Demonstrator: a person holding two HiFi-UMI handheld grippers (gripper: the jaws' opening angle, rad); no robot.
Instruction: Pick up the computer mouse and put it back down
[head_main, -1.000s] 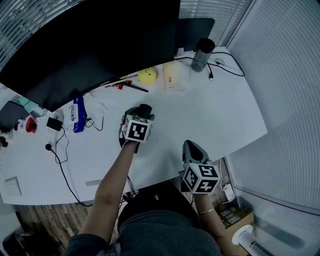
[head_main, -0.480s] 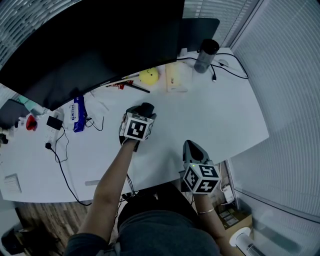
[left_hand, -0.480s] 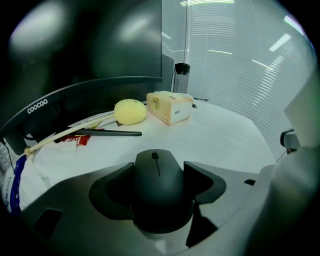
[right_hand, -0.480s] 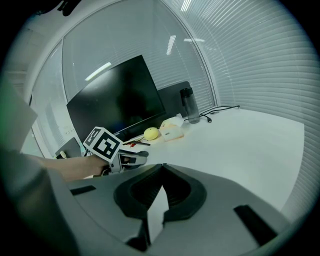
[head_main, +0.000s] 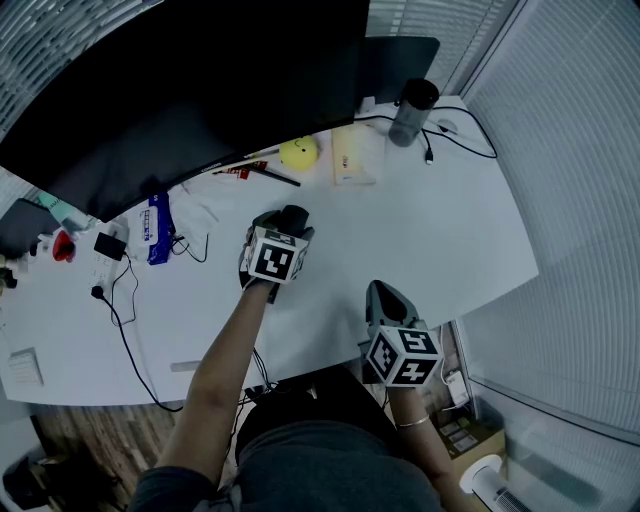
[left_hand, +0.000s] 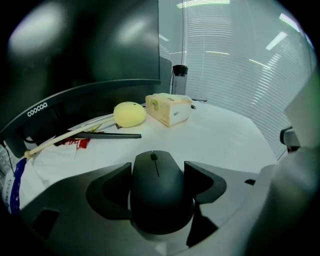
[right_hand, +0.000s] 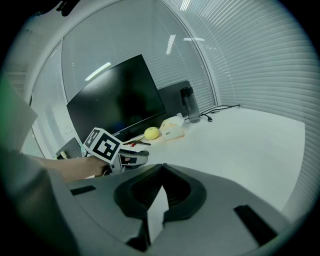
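Note:
The black computer mouse (left_hand: 160, 192) sits between the two jaws of my left gripper (left_hand: 158, 167), which press on its sides. In the head view the mouse (head_main: 293, 216) pokes out ahead of the left gripper (head_main: 284, 226) at mid-desk. Whether it rests on the white desk (head_main: 420, 230) or hangs just above it, I cannot tell. My right gripper (head_main: 384, 299) hovers at the desk's near edge, apart from the mouse. In the right gripper view its jaws meet at the tips with nothing between them (right_hand: 161, 169).
A large dark monitor (head_main: 190, 80) spans the back. Before it lie a yellow ball (head_main: 297, 152), a beige box (head_main: 350, 155), a dark bottle (head_main: 410, 108) with cables, and a black stick (left_hand: 107, 135). A blue packet (head_main: 157, 228) and plugs lie at left.
The head view shifted slightly a second ago. Both grippers and the mouse have kept their places.

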